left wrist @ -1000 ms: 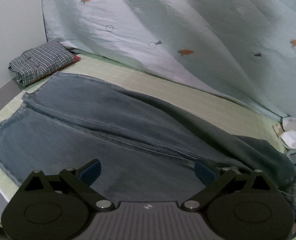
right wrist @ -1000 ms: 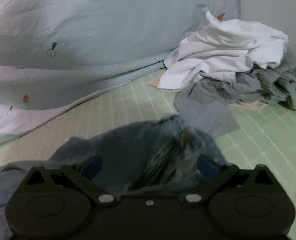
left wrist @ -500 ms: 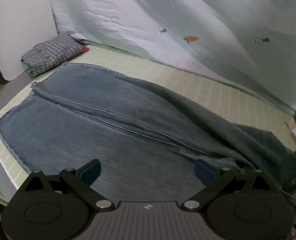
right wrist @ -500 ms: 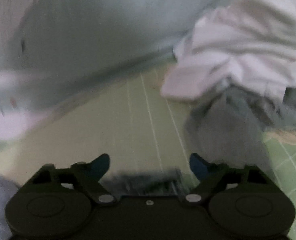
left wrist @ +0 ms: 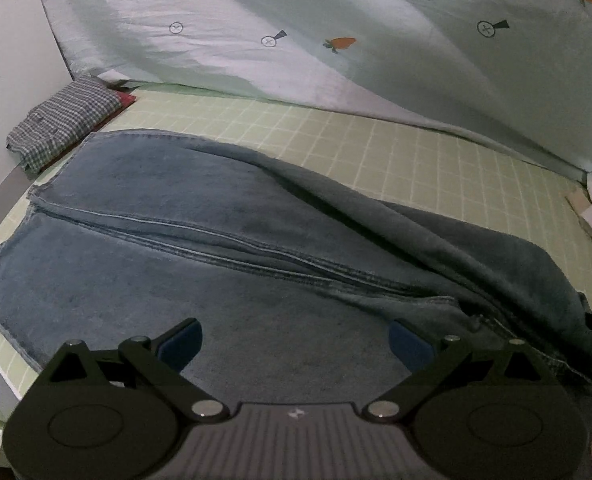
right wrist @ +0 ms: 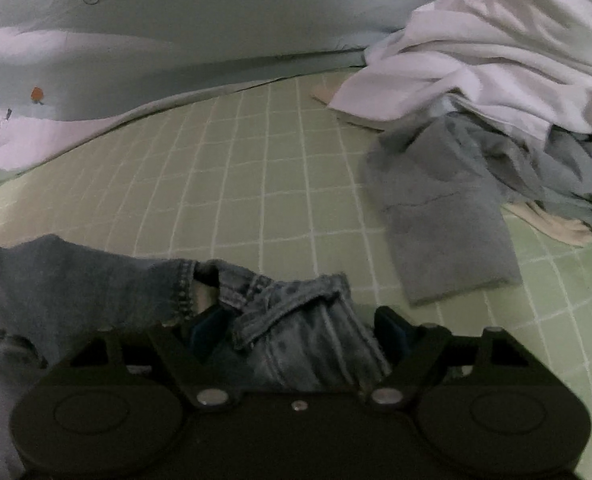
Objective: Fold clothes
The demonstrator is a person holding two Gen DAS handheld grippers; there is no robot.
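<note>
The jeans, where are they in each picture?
Left wrist view: the jeans lie spread flat across the middle, from the left edge to the lower right, on the green checked mat.
Right wrist view: their bunched waistband sits at the bottom centre, between the right gripper's jaws.
Shared landmark: the carrot-print sheet behind the mat.

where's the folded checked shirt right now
In the left wrist view, the folded checked shirt lies at the far left on the green mat, just beyond the jeans' hems.
</note>
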